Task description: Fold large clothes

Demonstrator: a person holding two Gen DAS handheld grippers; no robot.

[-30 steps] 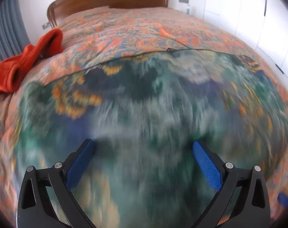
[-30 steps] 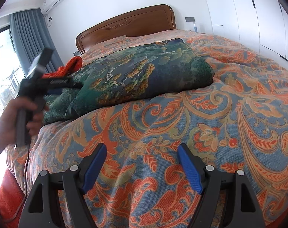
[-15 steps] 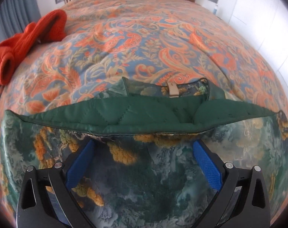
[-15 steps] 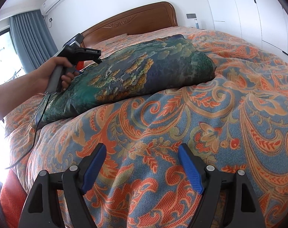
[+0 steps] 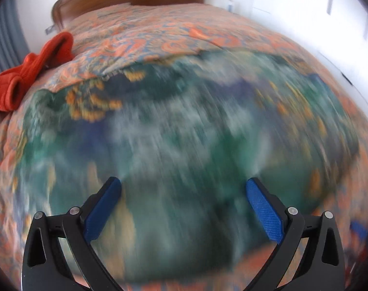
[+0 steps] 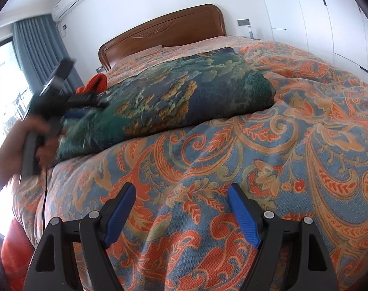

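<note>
1. Green printed garment [image 6: 184, 97], folded into a thick bundle, lay on the far half of the bed; badly blurred in the left wrist view [image 5: 184, 133], filling most of it.
2. Beneath it, spread across the whole bed: orange and blue paisley bedspread [image 6: 268, 169], with a brown wooden headboard [image 6: 164, 31] at the far end.
3. Beside the garment's far left corner, on the bedspread: a crumpled red cloth [image 5: 31, 77], only its tip visible from the right wrist view [image 6: 96, 82].
4. Left gripper [image 5: 184, 201], held over the near part of the garment, blue fingers spread wide, nothing pinched between them; seen blurred from the right wrist view [image 6: 62, 101] at the garment's left end, gripped by a hand [image 6: 36, 140].
5. Right gripper [image 6: 181, 208], low over bare bedspread, well apart from the garment, fingers spread wide and empty.
</note>
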